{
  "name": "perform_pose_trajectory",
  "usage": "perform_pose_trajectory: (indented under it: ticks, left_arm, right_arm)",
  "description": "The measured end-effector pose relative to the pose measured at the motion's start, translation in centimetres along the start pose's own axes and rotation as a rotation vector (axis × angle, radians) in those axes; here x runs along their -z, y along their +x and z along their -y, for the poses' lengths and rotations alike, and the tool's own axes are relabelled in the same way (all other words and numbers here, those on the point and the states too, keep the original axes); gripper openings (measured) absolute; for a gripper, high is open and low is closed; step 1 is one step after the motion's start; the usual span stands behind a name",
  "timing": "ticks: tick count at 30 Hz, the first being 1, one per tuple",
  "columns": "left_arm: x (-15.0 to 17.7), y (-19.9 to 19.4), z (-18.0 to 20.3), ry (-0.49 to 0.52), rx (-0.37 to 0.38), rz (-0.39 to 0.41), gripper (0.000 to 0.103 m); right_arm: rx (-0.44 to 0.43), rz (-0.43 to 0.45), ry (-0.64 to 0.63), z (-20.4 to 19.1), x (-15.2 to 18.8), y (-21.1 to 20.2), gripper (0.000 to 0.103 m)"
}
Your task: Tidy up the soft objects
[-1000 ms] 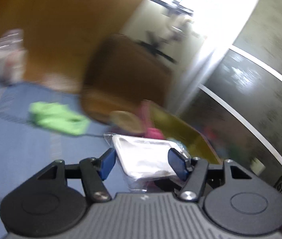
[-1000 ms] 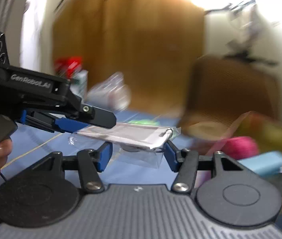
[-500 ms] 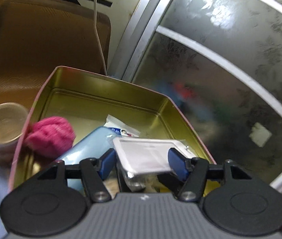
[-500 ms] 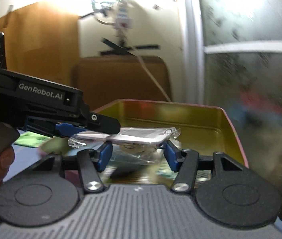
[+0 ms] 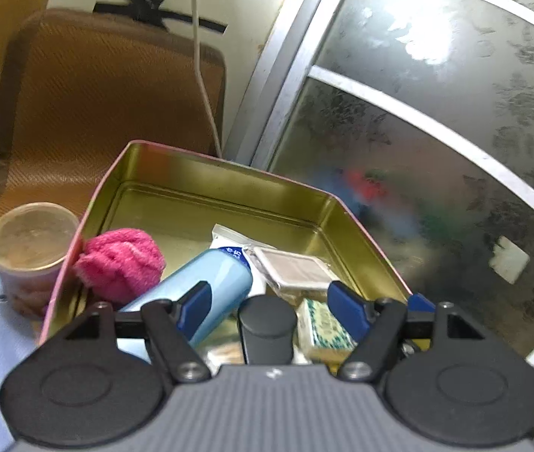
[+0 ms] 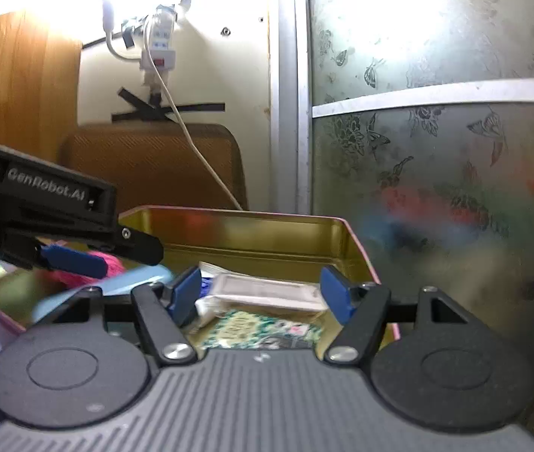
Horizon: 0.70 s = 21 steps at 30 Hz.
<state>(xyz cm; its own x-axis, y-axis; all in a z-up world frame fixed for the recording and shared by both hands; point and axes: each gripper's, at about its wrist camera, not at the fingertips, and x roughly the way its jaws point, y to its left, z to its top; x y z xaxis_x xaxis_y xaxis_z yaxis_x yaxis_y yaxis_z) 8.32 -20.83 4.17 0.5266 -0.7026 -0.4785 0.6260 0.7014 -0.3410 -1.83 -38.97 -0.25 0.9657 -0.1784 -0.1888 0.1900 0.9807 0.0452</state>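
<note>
Left wrist view | left gripper [image 5: 269, 303] opening, empty | right gripper [image 6: 257, 293] opening, wrapped packet [image 6: 267, 293] lies free between

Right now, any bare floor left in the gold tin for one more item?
Yes: the far strip of the tin, between its back wall and the pink towel ball and flat clear packet. The near half is crowded: blue tube, patterned packet, with both hand-held grippers, left and right, opening there.
</note>
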Motion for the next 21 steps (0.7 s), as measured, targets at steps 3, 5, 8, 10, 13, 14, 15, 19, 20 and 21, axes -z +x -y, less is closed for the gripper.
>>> perform_pose_trajectory:
  ticks: [3, 5, 8, 10, 13, 14, 15, 19, 20, 21]
  left_arm:
    - [1.1, -2.9, -0.1, 0.037, -0.008, 0.025, 0.072]
    - [2.0, -5.3, -0.9, 0.038, -0.003, 0.046, 0.072]
    - [3.3, -9.0, -3.5, 0.011, -0.054, 0.09, 0.073]
    - [4.4, -11.6, -6.3, -0.028, -0.131, 0.113, 0.073]
    - [6.0, -14.5, -11.3, -0.106, -0.27, 0.111, 0.073]
    - [6.6, -15.2, -12.9, -0.129, -0.329, 0.103, 0.073]
    - [7.2, -16.0, -14.5, -0.149, -0.397, 0.094, 0.073]
    - [8.9, -18.8, -19.2, -0.203, -0.563, 0.115, 0.073]
    - [9.2, -19.4, -20.2, -0.228, -0.582, 0.128, 0.073]
    - [9.6, -19.8, -20.9, -0.257, -0.584, 0.139, 0.073]
  right_arm:
    - [-0.041, 0.009, 0.042, -0.6, -0.4, -0.7, 0.071]
    - [-0.074, 0.015, 0.074, -1.1, -0.7, -1.2, 0.068]
    - [-0.142, 0.018, 0.095, -2.5, -1.2, -1.7, 0.06]
    - [-0.202, 0.024, 0.085, -4.1, -1.5, -2.1, 0.053]
    - [-0.31, 0.014, 0.032, -7.5, -1.9, -2.6, 0.046]
    - [-0.36, 0.0, 0.01, -8.8, -1.8, -2.7, 0.043]
    - [-0.406, -0.018, -0.006, -9.9, -1.8, -2.8, 0.042]
    - [-0.607, -0.156, -0.06, -15.9, -0.7, -1.1, 0.035]
    - [-0.636, -0.192, -0.08, -17.5, -0.4, -0.3, 0.035]
    - [-0.652, -0.221, -0.095, -18.7, -0.2, 0.4, 0.035]
